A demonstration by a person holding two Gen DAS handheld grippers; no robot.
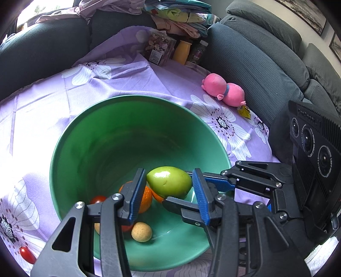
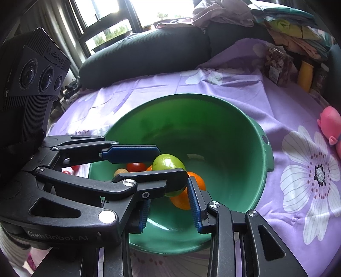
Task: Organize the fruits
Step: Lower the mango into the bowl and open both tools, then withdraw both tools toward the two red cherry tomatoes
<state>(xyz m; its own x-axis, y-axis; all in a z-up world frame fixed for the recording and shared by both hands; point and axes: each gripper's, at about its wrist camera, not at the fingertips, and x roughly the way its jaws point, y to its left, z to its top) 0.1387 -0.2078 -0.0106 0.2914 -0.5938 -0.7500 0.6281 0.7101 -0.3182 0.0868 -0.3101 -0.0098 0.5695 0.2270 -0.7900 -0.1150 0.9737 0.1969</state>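
left claw (image 1: 169,187) grips green mango (image 1: 169,181) over green bowl (image 1: 85,132).

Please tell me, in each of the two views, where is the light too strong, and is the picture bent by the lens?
Left wrist view: the purple cloth washes out to white at the left edge; straight sofa lines curve and dark corners frame the round image. Right wrist view: the window is blown out, the green bowl bulges, and glare spots sit on the green fruit.
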